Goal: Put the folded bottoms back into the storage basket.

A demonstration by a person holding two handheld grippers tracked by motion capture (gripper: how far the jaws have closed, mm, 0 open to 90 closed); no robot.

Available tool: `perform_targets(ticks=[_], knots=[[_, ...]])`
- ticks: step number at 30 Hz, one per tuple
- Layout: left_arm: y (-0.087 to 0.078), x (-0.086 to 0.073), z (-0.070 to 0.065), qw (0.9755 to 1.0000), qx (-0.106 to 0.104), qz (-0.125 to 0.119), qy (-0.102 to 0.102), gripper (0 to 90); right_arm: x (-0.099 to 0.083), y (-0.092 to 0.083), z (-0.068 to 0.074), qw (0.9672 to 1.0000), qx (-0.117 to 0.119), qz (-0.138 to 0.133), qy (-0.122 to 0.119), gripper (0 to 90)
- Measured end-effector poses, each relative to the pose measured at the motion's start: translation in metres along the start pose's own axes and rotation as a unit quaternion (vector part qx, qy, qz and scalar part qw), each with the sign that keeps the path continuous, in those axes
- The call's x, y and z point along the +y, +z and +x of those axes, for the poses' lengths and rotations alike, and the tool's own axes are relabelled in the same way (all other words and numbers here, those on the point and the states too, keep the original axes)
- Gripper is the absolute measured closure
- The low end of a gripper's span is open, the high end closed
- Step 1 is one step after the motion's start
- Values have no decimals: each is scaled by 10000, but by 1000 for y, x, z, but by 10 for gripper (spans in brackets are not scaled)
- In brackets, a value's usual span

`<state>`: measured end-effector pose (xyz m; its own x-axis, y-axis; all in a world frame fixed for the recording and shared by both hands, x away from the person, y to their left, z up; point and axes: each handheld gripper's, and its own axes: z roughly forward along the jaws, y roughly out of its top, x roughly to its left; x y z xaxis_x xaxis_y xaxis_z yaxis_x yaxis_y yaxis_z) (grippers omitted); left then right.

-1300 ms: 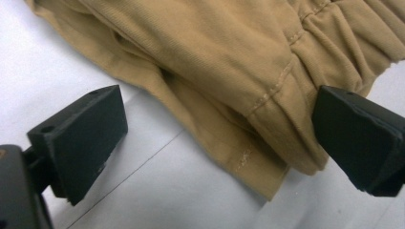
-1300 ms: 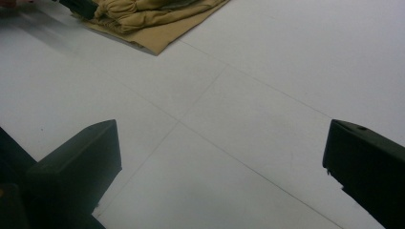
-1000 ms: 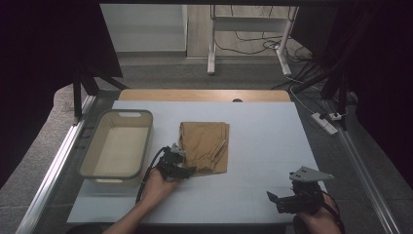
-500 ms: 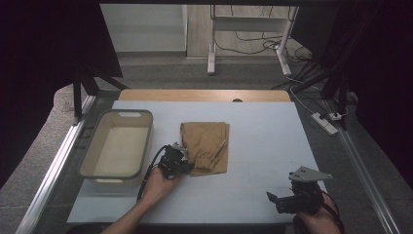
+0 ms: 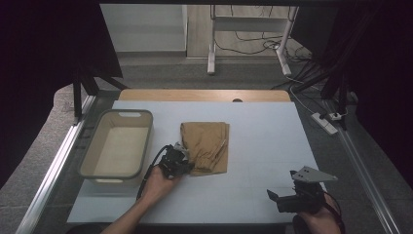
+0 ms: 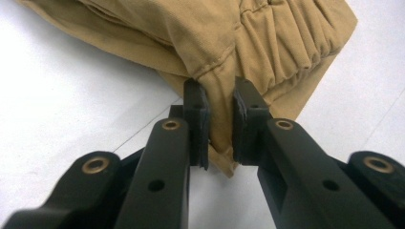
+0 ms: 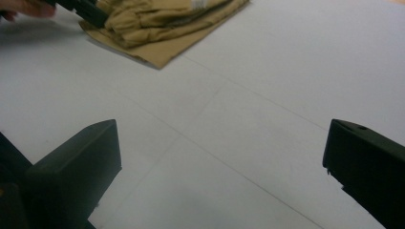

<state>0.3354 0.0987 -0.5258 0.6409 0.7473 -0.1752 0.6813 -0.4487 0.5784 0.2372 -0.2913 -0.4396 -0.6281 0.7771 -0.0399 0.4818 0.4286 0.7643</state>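
A folded tan garment (image 5: 207,146) lies in the middle of the white table (image 5: 272,131). My left gripper (image 5: 184,163) sits at its near left corner, shut on the garment. In the left gripper view the two pads pinch a raised fold of the tan garment (image 6: 267,43) between them, at my left gripper (image 6: 220,109). My right gripper (image 5: 282,187) rests near the table's front right edge, apart from the cloth. Its jaws stand wide open around bare table in the right gripper view (image 7: 222,143), with the tan garment (image 7: 162,24) farther off.
A beige plastic tub (image 5: 117,114) stands left of the garment, close to my left hand. A wooden strip runs along the table's far edge. A metal rail lines each side of the table, and a power strip (image 5: 324,122) lies on the floor at the right.
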Motion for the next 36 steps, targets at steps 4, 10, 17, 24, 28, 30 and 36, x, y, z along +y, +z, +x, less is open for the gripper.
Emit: perform_targets(ticks=[4, 10, 17, 24, 28, 30, 36], knots=[[0, 0, -2, 10000, 53, -8, -5, 777, 2, 1, 1, 9999, 112, -11, 34, 0], [0, -1, -2, 10000, 63, -30, 23, 768, 4, 2, 2, 9996, 250, 49, 109, 0], [0, -1, 0, 10000, 16, -40, 40, 768, 10, 1, 0, 9989, 420, 6, 218, 0], [0, 1, -5, 9998, 195, 48, 43, 763, 17, 0, -3, 9955, 702, -266, 581, 0], [0, 4, -6, 9997, 198, 133, -24, 760, 23, 6, -3, 9959, 715, -244, 494, 0], [0, 4, -5, 9997, 175, 144, -60, 760, 26, 10, -2, 9962, 747, -201, 406, 0], [0, 5, -2, 9997, 86, 177, -158, 763, 36, 20, 1, 9969, 759, -117, 195, 0]])
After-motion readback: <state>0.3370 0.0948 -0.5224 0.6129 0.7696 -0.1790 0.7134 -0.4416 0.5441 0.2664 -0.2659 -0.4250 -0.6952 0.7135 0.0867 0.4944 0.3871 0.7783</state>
